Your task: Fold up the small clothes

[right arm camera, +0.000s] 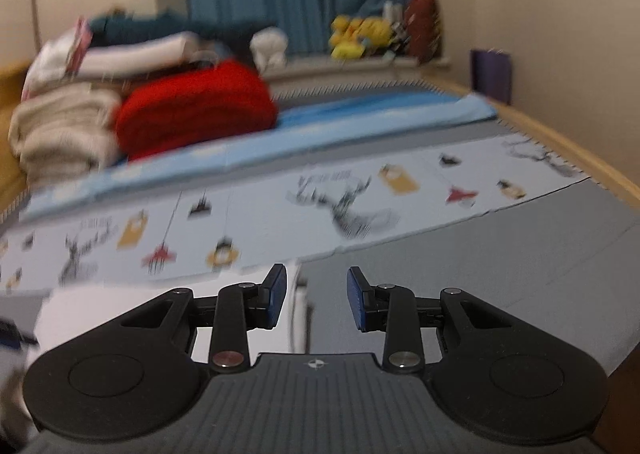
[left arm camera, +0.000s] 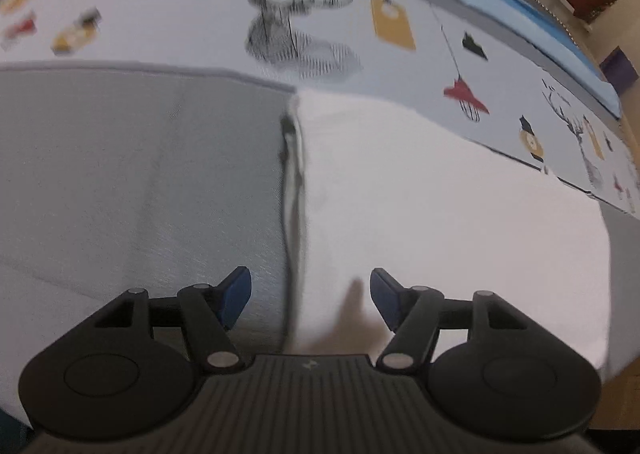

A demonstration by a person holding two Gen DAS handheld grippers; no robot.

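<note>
The grey bed surface [left arm camera: 140, 174] has a white folded cloth garment [left arm camera: 440, 222] lying flat on it, long axis running sideways along the deer-print sheet [left arm camera: 200, 22]. Left gripper [left arm camera: 311, 296] hovers over the garment's near edge with jaws wide apart, and right gripper [right arm camera: 317, 300] sits by its corner, jaws apart too, both holding nothing.

My left gripper [left arm camera: 310, 296] is matt black plastic with smooth blue pads [left arm camera: 236, 294] and shiny metal pivot pins. Under it lies soft white cloth [left arm camera: 440, 214], beside fine-ribbed grey woven fabric [left arm camera: 140, 174]. Beyond that cloth sits a fuzzy red knitted bundle [right arm camera: 196, 110].
</note>
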